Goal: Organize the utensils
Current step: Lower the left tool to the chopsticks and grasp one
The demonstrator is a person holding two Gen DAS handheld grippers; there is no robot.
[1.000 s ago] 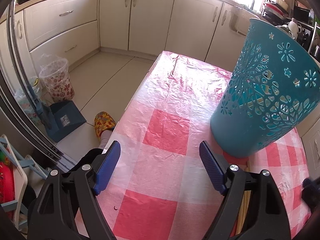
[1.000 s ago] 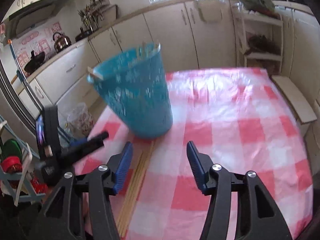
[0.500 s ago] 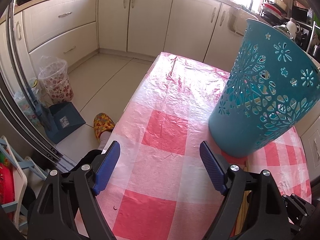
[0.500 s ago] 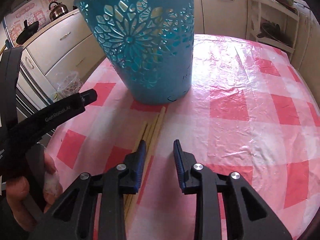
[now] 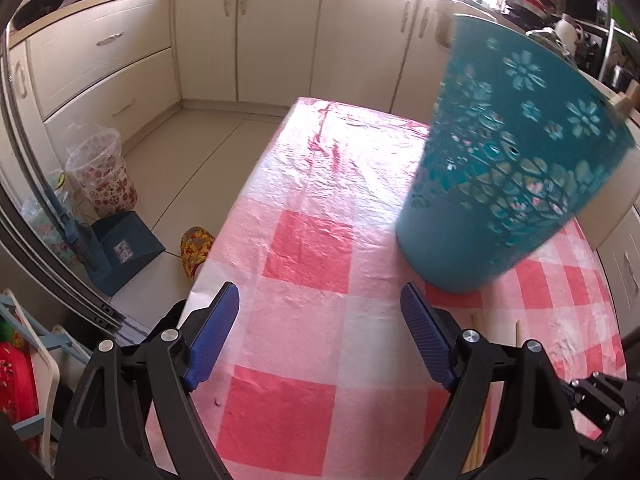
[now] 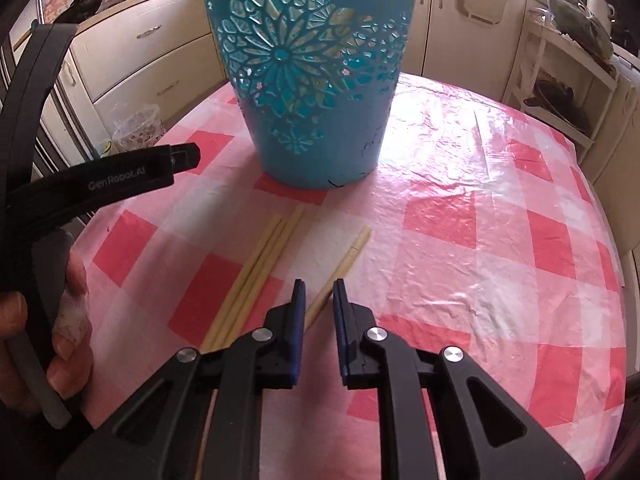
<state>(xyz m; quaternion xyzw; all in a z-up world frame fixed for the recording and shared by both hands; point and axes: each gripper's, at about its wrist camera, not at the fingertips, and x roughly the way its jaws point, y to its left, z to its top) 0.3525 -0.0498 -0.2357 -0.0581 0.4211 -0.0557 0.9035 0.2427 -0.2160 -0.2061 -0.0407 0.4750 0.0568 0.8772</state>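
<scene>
Our right gripper (image 6: 318, 294) has just been closing its fingers around one loose chopstick (image 6: 347, 261), a narrow gap remaining. Three more chopsticks (image 6: 260, 272) lie just left, the blue basket (image 6: 310, 76) beyond on the counter (image 6: 500, 208). Our left gripper (image 5: 320, 328) gapes wide, empty.
</scene>
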